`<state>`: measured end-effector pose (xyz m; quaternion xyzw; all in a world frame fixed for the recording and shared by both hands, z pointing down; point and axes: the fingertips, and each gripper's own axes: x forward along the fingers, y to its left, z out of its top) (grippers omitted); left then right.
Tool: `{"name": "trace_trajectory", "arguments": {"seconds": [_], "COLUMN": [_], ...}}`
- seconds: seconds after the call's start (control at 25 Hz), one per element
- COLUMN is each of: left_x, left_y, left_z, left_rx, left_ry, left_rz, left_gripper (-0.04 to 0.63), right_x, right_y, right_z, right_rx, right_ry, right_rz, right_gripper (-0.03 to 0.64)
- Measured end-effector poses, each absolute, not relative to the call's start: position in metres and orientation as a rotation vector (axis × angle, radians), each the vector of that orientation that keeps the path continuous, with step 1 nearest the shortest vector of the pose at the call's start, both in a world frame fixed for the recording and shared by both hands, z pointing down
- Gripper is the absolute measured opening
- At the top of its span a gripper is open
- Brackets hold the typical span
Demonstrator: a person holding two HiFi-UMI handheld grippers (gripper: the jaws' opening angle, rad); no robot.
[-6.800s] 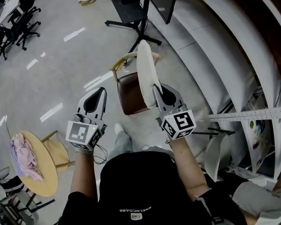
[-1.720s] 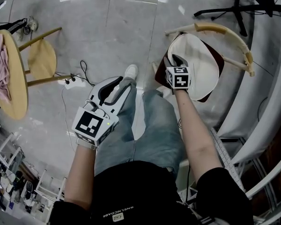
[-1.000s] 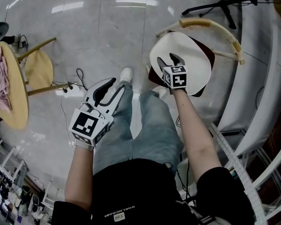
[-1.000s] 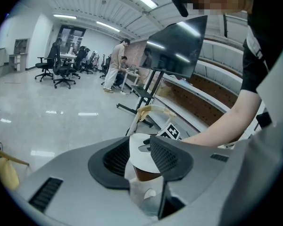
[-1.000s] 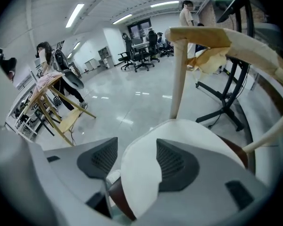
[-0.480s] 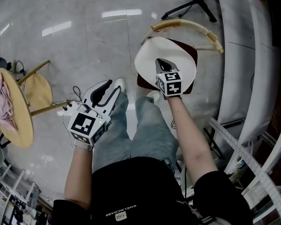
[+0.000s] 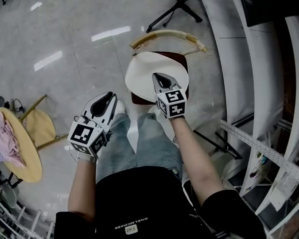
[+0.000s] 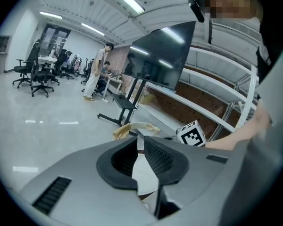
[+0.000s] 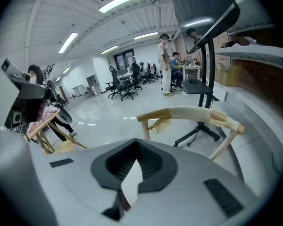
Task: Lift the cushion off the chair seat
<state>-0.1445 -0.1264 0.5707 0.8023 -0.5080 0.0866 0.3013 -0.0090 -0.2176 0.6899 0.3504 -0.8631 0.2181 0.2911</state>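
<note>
Apparently the right tongs (image 7: 158,78) were clamped on the near edge of the white cushion (image 7: 142,68), which lay over the chair (image 7: 165,34) seat just ahead; lifting it clear remained. The left tongs (image 7: 107,99), closing, held nothing.

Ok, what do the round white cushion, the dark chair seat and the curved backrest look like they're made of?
The cushion looks like matte off-white fabric over soft padding: no shine, thin rounded edge. The chair seat is probably leather or vinyl: dark reddish-brown, smooth. The backrest seems pale bent wood, patchy beige; its finish is unclear.
</note>
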Motion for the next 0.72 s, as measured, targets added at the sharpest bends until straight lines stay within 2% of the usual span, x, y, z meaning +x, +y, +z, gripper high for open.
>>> {"name": "trace_trajectory", "arguments": {"seconds": [0.28,0.72], "left_x": [-0.115,-0.068], "left_y": [-0.156,-0.194], "left_z": [0.547,0.490], "left_rx": [2.261,2.435], "left_ry": [-1.253,-1.126], "left_rz": [0.268,0.240], "left_gripper": [0.026,0.020], "right_x": [0.017,0.048], "right_y": [-0.228,-0.238], "right_z": [0.618,0.507], "right_rx": [1.090,1.267], "right_ry": [-2.369,-2.472], "right_rz": [0.549,0.432], "right_gripper": [0.009,0.009]}}
